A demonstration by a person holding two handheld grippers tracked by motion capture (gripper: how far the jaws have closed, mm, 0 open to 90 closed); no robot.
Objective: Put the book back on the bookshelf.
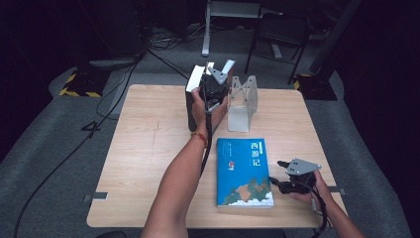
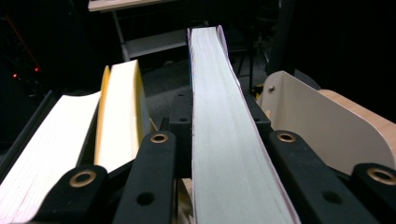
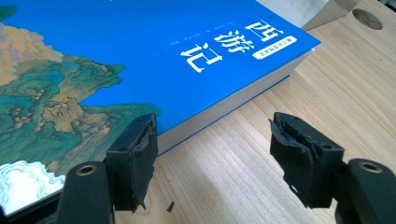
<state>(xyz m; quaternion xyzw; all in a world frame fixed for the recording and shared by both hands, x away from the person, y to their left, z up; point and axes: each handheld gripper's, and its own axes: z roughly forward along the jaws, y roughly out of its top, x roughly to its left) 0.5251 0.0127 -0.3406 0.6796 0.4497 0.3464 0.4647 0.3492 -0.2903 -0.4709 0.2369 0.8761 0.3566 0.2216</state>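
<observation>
From above, I see my left gripper (image 1: 216, 79) at the table's far edge beside the bookend (image 1: 241, 101). Its jaws clamp an upright book (image 2: 224, 140), two books (image 2: 88, 135) just left. My right gripper (image 3: 212, 161) is open, one jaw over the blue book (image 3: 140, 51)'s edge, bare table (image 3: 243, 172) between.

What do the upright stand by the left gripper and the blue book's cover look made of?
Stand: likely thin sheet metal, matte pale grey; folded base, cut-out side holes. Blue book cover: glossy printed paper or card, showing faint sheen, with pale paper page edges below. The tabletop looks like light wood-grain laminate.
</observation>
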